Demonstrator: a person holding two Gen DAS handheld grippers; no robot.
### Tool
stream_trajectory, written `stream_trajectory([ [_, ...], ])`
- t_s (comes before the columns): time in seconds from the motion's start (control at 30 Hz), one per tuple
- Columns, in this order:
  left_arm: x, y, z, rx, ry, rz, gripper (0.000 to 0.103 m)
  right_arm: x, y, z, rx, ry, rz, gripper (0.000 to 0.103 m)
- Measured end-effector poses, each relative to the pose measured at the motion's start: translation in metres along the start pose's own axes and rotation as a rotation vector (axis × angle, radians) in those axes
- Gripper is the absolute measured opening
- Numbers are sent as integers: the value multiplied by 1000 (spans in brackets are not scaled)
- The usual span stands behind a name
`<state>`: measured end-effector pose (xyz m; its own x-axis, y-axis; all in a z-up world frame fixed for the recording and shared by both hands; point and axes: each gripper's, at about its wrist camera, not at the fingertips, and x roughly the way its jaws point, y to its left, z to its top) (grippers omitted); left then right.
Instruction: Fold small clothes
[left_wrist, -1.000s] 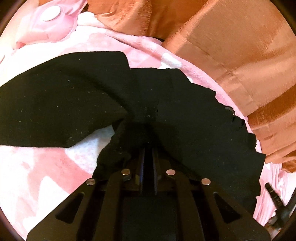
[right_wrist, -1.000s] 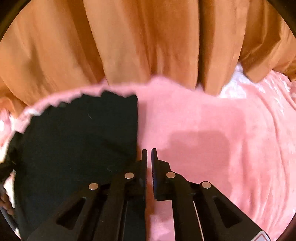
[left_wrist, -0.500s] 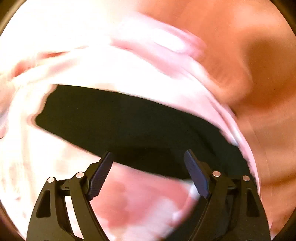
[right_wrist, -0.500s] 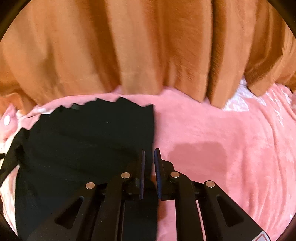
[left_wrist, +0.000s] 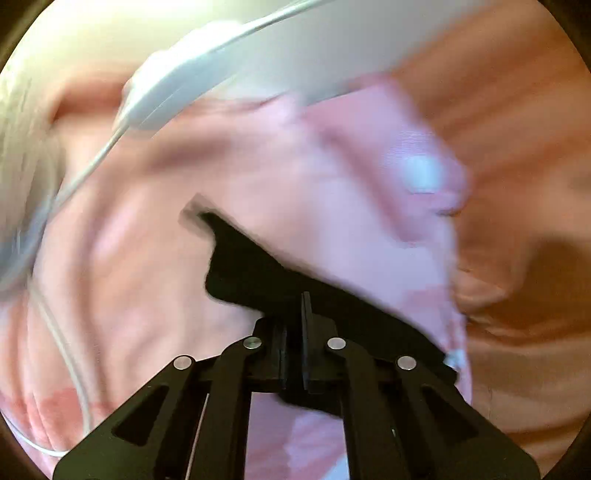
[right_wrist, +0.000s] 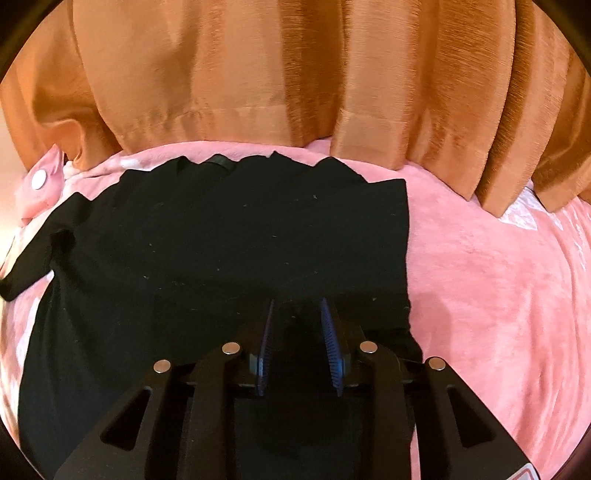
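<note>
— While the left view is smeared with blur, what can you make out around the left gripper (left_wrist: 295, 314)?

— Its jaws stand pressed together, having just snapped closed after a wide swing open. A dark strip of the black garment (left_wrist: 258, 273) lies right at their tips and runs under them, out to the right and down behind the linkage. Whether cloth is actually pinched between them I cannot tell; the fabric and the black jaws merge there.

— And beyond those jaws?

— Pink blanket (left_wrist: 140, 266) fills the space ahead and to the left. A white cable (left_wrist: 85, 173) crosses it up on the left, and orange curtain (left_wrist: 517, 184) sits off to the right.

— How about the right gripper (right_wrist: 297, 321)?

— Its jaws are parted to a narrow gap and have just been opening. The blue ribbed pads (right_wrist: 330, 347) face each other with only dark cloth seen between and below them; they do not look pressed on it.

— Where does the garment lie relative to them?

— The black garment (right_wrist: 221, 240) spreads flat on the pink blanket (right_wrist: 498, 295), ahead of the jaws and mostly to their left. Its straight right edge runs just right of the right jaw, and a sleeve sticks out far to the left. Its jagged far edge stops just short of the orange curtain (right_wrist: 295, 74) hanging behind the bed.
</note>
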<state>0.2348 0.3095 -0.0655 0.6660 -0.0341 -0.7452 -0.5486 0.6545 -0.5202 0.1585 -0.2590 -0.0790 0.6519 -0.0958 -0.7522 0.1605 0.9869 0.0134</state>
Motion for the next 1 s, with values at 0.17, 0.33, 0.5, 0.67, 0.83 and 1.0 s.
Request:
stream_trajectory([
  [0.17, -73, -153, -67, 369, -84, -310, 4, -4, -2, 0, 26, -4, 36, 27],
  [0.33, -90, -268, -230, 774, 140, -591, 14, -10, -11, 3, 50, -14, 48, 36],
  [0.5, -45, -272, -324, 862, 273, -495, 75, -7, -33, 3, 87, 12, 39, 38],
  [0.67, -27, -228, -285, 749, 218, -366, 82, -9, -67, 9, 219, 29, 102, 42],
  [0.83, 22, -156, -205, 388, 291, -223, 83, 1, -81, 9, 348, 73, 244, 42],
  [1.0, 50, -98, -164, 173, 394, -244, 71, 14, -70, 10, 367, 89, 305, 42],
])
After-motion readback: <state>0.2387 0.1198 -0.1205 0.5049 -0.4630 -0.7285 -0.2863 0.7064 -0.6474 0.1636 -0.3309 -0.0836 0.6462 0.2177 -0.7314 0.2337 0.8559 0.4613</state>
